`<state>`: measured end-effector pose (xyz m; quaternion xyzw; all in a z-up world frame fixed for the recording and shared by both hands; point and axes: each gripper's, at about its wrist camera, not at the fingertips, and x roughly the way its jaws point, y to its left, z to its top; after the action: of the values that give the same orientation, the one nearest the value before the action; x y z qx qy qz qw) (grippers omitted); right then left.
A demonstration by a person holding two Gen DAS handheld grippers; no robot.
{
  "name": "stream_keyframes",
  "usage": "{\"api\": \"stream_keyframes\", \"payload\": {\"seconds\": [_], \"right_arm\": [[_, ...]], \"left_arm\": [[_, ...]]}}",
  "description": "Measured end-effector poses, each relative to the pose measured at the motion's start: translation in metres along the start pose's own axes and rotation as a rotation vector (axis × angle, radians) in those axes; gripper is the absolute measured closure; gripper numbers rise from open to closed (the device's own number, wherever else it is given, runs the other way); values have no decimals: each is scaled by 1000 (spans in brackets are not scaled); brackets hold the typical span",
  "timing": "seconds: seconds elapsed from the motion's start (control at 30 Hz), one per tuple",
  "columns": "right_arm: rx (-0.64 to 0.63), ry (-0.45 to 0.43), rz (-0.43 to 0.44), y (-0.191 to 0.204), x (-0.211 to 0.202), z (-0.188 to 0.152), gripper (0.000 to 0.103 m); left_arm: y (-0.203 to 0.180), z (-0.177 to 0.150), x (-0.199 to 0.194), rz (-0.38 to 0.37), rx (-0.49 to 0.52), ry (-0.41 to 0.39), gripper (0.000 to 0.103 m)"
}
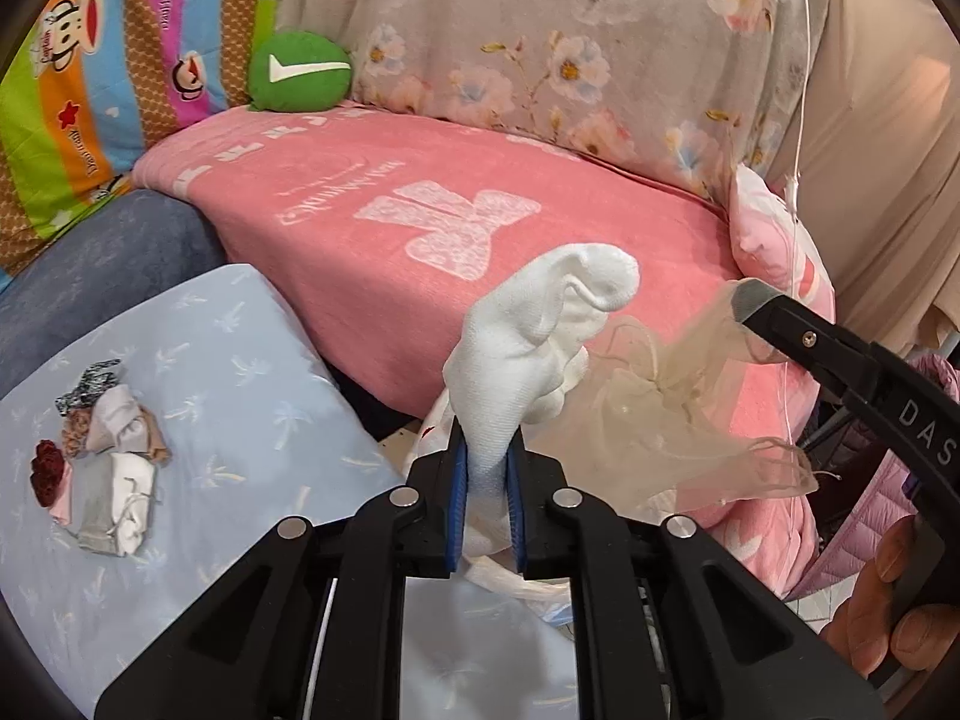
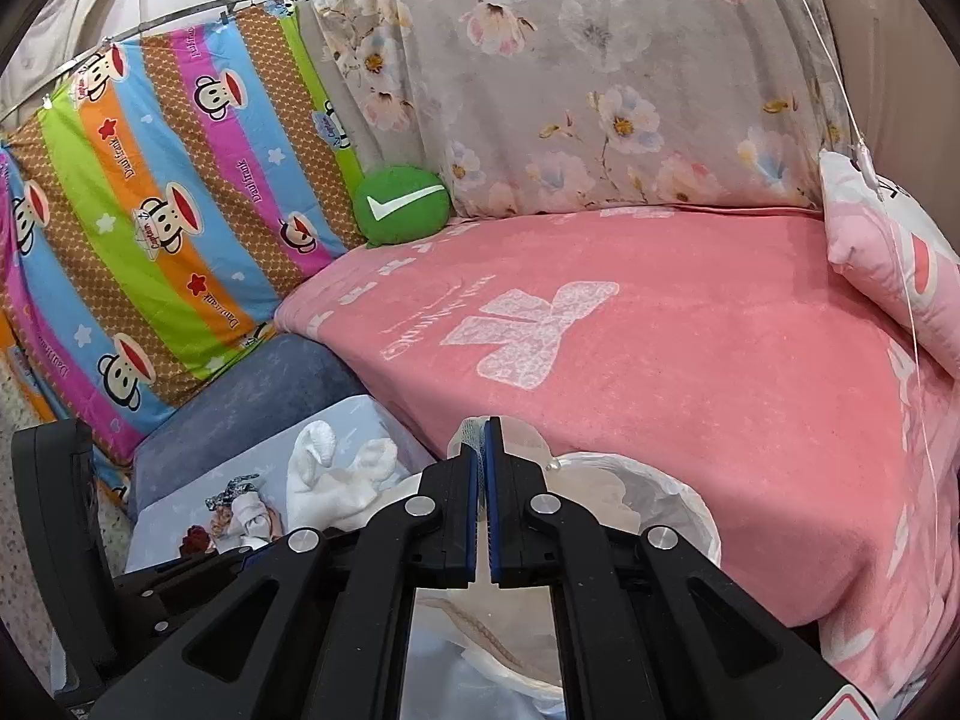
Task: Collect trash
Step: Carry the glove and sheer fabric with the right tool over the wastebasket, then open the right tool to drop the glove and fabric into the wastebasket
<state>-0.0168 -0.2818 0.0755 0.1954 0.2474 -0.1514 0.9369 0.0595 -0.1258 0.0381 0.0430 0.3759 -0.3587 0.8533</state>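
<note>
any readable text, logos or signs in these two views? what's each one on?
"DAS", cut off: right gripper's arm.
"Daditank", repeated: striped monkey sheet.
White tick sign, no words: green cushion.
White script and block letters on the pink blanket: upside down, too blurred to read.

We see the white sock [image 1: 534,336] rising between the closed fingers of the left gripper [image 1: 485,480], with the sheer mesh piece [image 1: 678,420] just beside it on the right, reaching the right gripper [image 2: 482,468], whose fingers pinch its edge. Below both lies the bag-lined bin [image 2: 666,498], set before the towel-covered sofa seat [image 1: 480,192]. Left of the bin, a pile of small cloth items [image 1: 102,450] rests on a flat cushion [image 1: 228,360]. Behind the seat stands the floral-covered backrest [image 2: 588,72]; a round check-mark cushion [image 2: 401,204] sits in the seat's rear left corner, against the striped cartoon sheet [image 2: 150,210]. A pillow [image 2: 888,264] lies at the seat's right end.
</note>
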Motion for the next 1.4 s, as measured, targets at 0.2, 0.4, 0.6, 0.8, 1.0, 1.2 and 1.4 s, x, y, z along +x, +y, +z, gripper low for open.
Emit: {"api": "stream_keyframes", "payload": {"seconds": [0.2, 0.4, 0.6, 0.8, 1.0, 1.2, 1.4], "right_arm": [[4, 46, -32, -20, 11, -9, 94], [23, 71, -45, -35, 16, -16, 80], [45, 70, -51, -42, 15, -17, 66], [60, 95, -49, -48, 26, -19, 63], [77, 170, -55, -50, 46, -39, 55], [80, 283, -74, -55, 61, -88, 55], [71, 344, -132, -65, 53, -141, 55]], "left_arm": [[-16, -4, 19, -20, 12, 39, 90], [-28, -6, 32, -19, 29, 54, 64], [-36, -6, 36, -12, 49, 42, 44], [-30, -11, 40, 9, 34, 53, 43], [-11, -21, 39, 47, -5, 65, 42], [3, -30, 35, 83, -26, 68, 40], [13, -43, 27, 95, -45, 65, 37]]}}
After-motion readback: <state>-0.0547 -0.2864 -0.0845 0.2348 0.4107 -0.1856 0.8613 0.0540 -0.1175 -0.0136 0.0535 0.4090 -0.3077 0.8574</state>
